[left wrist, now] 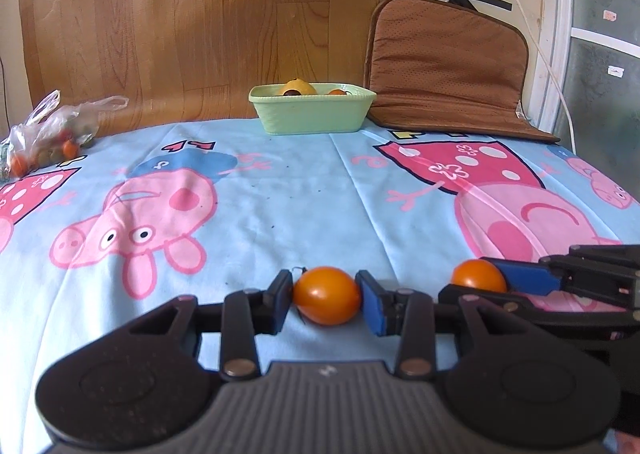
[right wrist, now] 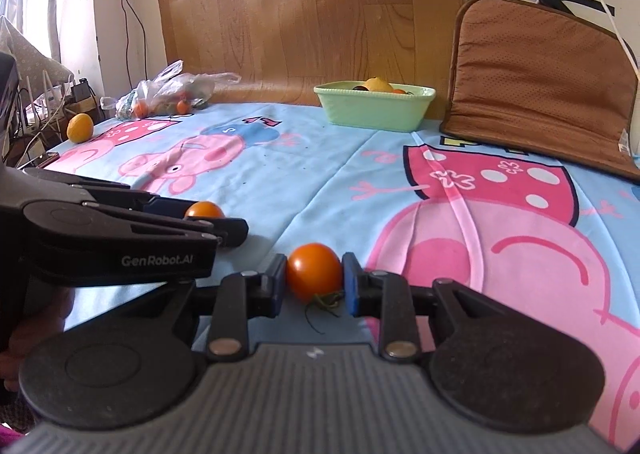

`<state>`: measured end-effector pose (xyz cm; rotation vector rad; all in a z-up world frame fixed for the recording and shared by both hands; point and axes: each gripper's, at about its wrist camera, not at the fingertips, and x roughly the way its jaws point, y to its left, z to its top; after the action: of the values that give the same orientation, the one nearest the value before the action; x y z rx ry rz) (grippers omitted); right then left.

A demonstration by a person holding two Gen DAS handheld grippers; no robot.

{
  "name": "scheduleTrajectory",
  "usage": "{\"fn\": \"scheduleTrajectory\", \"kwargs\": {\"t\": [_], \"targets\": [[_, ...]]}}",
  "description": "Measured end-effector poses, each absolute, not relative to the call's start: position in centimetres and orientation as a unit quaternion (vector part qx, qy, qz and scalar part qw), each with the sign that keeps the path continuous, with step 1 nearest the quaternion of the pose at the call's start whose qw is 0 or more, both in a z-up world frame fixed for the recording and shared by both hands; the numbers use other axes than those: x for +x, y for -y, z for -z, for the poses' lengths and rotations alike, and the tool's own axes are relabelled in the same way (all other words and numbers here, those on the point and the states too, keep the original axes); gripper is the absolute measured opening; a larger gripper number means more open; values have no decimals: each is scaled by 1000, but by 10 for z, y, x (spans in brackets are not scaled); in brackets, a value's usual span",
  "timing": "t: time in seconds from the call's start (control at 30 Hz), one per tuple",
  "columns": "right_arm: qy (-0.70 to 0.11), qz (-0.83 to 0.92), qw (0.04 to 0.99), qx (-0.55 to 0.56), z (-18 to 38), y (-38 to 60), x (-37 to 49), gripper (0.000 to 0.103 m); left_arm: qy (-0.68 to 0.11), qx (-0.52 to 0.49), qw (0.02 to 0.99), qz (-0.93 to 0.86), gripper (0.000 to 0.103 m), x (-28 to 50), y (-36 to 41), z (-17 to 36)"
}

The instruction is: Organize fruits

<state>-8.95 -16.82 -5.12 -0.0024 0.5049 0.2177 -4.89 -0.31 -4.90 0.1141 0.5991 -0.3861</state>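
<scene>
Clamped on one small round orange tomato each, left gripper (left wrist: 326,296) and right gripper (right wrist: 314,274) low over the blue cartoon-pig cloth (left wrist: 280,193), risk squashing or dropping that fruit before the pale-green rectangular plastic tub (left wrist: 312,109) at twelve o'clock

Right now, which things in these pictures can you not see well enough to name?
- Green tub contents: both views, the front wall hides all but the tops of the fruit.
- Plastic bag contents: both views, too small and crumpled.
- Clutter by the window: right wrist view, cut off at the left edge.
</scene>
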Motion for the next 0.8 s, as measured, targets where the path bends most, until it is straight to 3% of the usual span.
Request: {"fn": "scheduleTrajectory", "kwargs": {"t": [0.8], "targets": [[-246,-104,964,2,52,169,-92,35,-283,46,941,181,42,-50,-1,51]]}}
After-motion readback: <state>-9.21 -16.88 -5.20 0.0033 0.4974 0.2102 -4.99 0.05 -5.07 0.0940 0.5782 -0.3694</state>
